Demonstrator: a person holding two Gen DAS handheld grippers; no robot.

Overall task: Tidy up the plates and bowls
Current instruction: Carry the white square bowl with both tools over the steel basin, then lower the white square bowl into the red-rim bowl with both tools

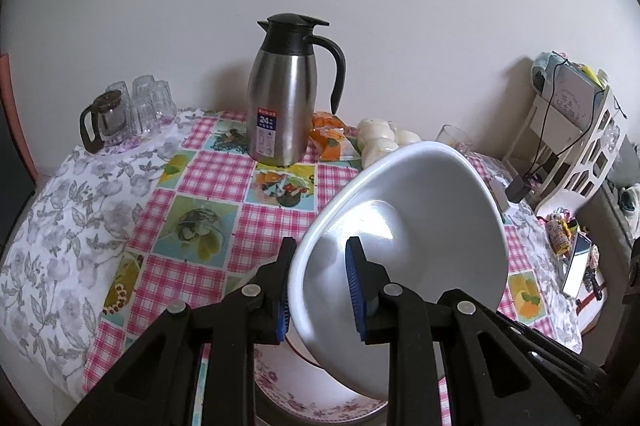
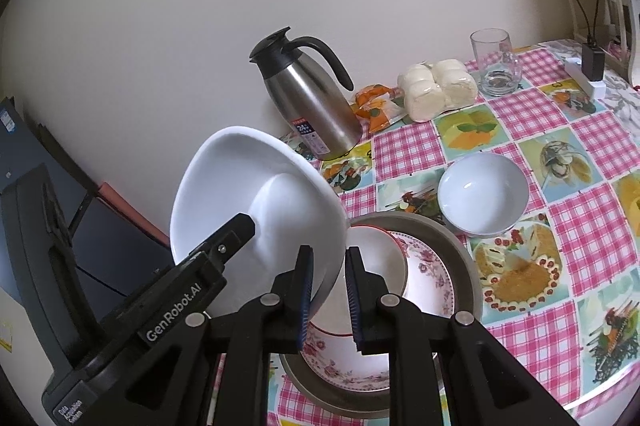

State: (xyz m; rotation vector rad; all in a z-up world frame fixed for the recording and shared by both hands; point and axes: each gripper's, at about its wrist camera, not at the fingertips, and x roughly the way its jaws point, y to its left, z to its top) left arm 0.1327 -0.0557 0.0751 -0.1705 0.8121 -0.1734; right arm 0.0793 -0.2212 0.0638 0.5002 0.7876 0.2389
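Gripping one tilted white bowl (image 1: 420,226) by its rim, both tongs (image 1: 320,290) (image 2: 328,294); "GenRobot.AI" lettering (image 2: 178,314).

table (image 2: 592,130): checked cloth | thermos (image 2: 316,98) | small bowl (image 2: 482,194) | glass (image 2: 494,62) | plate stack (image 2: 448,266)
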